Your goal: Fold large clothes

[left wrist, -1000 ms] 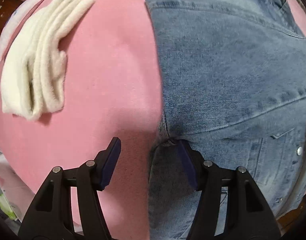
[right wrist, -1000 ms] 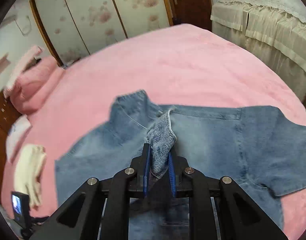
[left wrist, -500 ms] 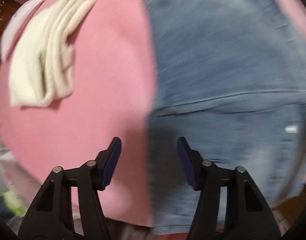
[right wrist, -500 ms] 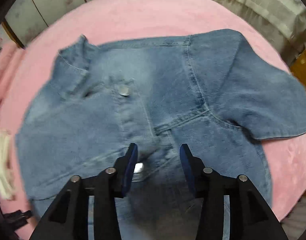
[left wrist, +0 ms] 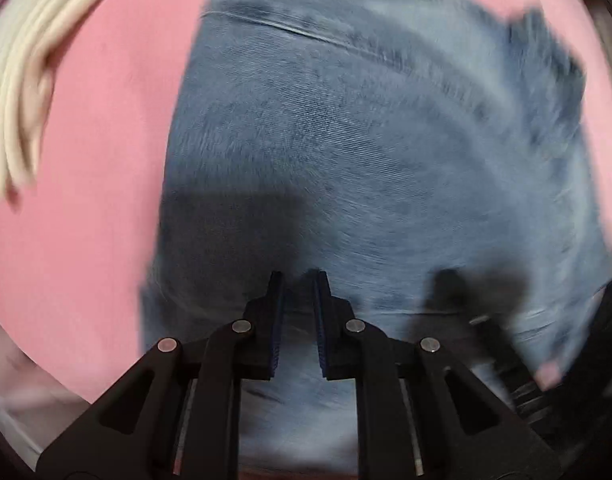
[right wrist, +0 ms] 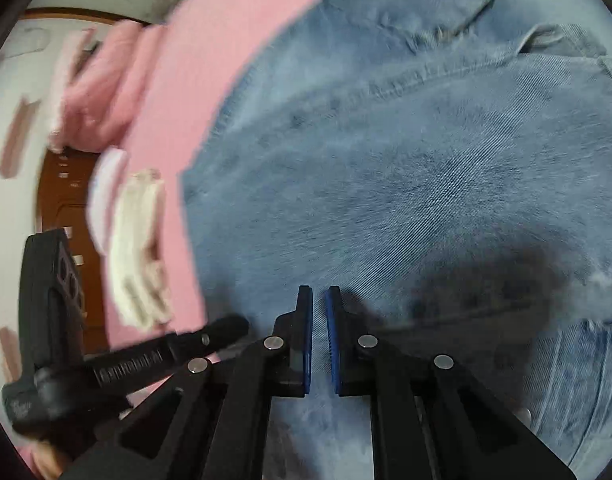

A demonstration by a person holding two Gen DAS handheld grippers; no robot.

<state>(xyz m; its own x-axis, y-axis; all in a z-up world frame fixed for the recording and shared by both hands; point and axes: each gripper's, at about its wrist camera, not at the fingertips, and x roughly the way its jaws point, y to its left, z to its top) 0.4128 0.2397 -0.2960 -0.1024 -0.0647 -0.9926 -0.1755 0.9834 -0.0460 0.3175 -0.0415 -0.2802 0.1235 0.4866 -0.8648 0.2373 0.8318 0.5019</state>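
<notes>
denim jacket spread flat on pink bedspread, filling centre and right of both wrist views; collar toward far edge in right wrist view. folded cream garment on bedspread at far left, well apart from denim; same garment at left in right wrist view, pink pillow beyond it.

left gripper pointed down over near part of jacket, jaws closing to narrow gap; small ridge of denim at tips, grip on it not confirmable through blur. right gripper angled down over jacket body, jaws closing, narrow slit between blue pads, no cloth visible between them. left gripper also visible at near left of right wrist view, just beside jacket edge.
</notes>
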